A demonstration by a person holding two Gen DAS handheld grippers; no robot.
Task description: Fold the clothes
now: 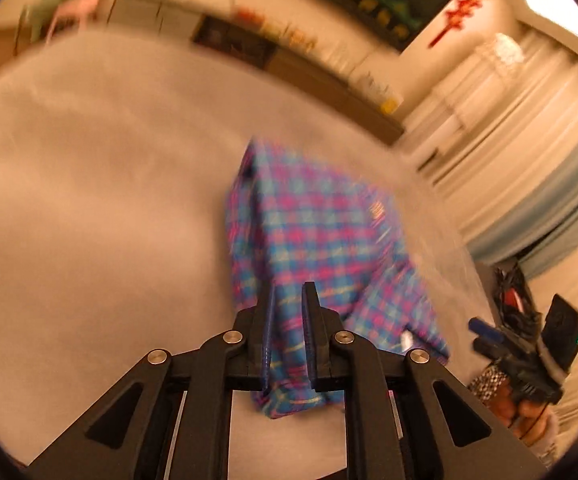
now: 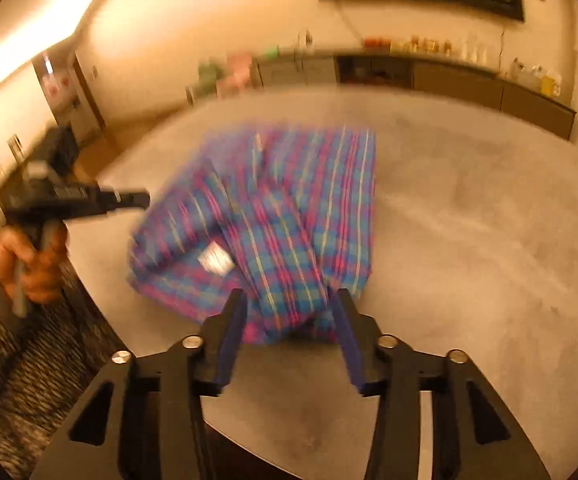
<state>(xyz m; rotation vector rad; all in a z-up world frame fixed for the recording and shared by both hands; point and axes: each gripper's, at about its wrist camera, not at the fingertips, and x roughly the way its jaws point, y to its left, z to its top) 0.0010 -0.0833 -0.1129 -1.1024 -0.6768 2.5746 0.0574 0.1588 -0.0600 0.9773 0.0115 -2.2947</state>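
1. Your left gripper (image 1: 289, 304) has its fingers nearly together with a fold of the shirt (image 1: 321, 240) pinched between the pads, cloth bunching out below them

2. The rest of the shirt spreads ahead of those fingers and off to their right, lying on the table (image 1: 89, 180)

3. Your right gripper (image 2: 289, 304) is wide open, a bunched corner of the shirt (image 2: 273, 216) sitting between the fingertips, but I can't tell if either pad touches it

4. From the right one, the shirt lies crumpled just ahead, white label (image 2: 216, 261) facing up left of the fingers

5. Both views are pretty blurry
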